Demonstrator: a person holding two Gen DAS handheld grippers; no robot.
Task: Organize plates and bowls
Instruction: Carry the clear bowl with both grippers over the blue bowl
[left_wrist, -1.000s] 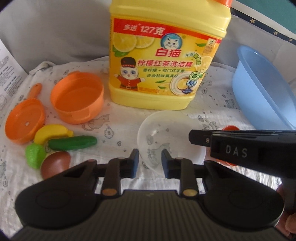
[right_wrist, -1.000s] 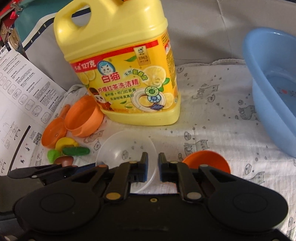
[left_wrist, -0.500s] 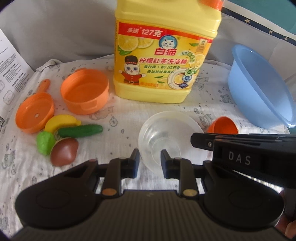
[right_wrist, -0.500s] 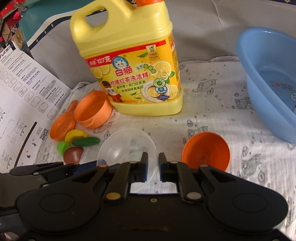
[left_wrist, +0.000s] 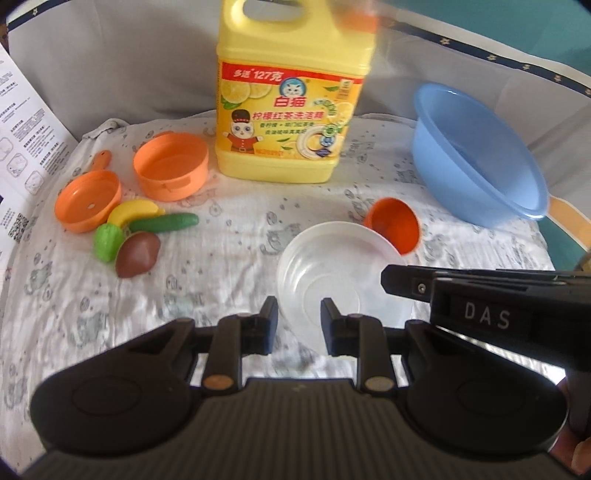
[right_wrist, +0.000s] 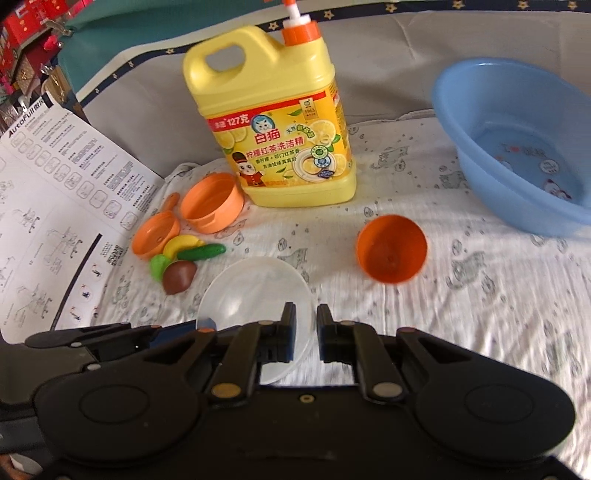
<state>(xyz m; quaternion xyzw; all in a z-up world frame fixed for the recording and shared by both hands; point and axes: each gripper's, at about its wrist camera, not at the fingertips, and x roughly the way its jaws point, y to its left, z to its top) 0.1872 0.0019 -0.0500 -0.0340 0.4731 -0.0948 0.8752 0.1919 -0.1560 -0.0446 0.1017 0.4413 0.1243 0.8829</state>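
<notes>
A clear plastic bowl (left_wrist: 341, 273) is held up over the white cloth. My right gripper (right_wrist: 306, 332) is shut on its near rim; the bowl (right_wrist: 255, 291) tilts up in front of it. My left gripper (left_wrist: 298, 325) sits just below the bowl's near edge with a gap between its fingers, and I cannot tell whether it touches the bowl. The right gripper's body (left_wrist: 480, 306) crosses the left wrist view. A small orange bowl (right_wrist: 391, 254) lies tilted on the cloth to the right, also in the left wrist view (left_wrist: 395, 223).
A yellow detergent jug (right_wrist: 273, 129) stands at the back. A blue basin (right_wrist: 517, 147) sits right. An orange cup (left_wrist: 170, 166), orange toy pan (left_wrist: 88, 201) and toy fruit (left_wrist: 136, 236) lie left. A printed sheet (right_wrist: 55, 206) lies far left.
Both grippers have pulled back and risen, and the clear bowl has come up with them. The orange bowl is more fully in view.
</notes>
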